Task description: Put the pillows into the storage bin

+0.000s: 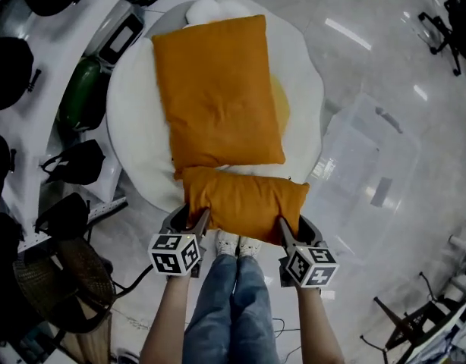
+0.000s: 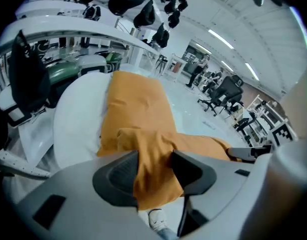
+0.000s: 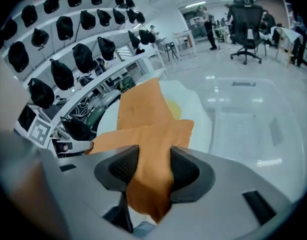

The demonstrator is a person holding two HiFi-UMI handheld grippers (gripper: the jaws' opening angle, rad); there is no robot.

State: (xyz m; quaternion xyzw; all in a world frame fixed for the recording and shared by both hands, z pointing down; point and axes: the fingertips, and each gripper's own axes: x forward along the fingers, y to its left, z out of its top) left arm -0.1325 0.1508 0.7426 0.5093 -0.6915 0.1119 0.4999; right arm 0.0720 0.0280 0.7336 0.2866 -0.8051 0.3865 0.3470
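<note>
A small orange pillow [image 1: 244, 201] hangs at the near edge of a white round cushion seat [image 1: 134, 120]. My left gripper [image 1: 196, 222] is shut on its left near corner, and my right gripper [image 1: 284, 230] is shut on its right near corner. The orange fabric [image 2: 152, 174] bunches between the left pads, and the same pillow [image 3: 148, 171] is pinched between the right pads. A larger orange pillow [image 1: 216, 89] lies flat on the seat just beyond. The clear storage bin [image 1: 369, 177] stands on the floor to the right.
A curved white rack with black helmets [image 1: 13, 82] and a green one [image 1: 80, 93] runs along the left. A wicker basket [image 1: 62, 279] stands at the lower left. The person's legs and shoes [image 1: 237, 245] are below the pillow. Office chairs [image 3: 246, 19] stand far off.
</note>
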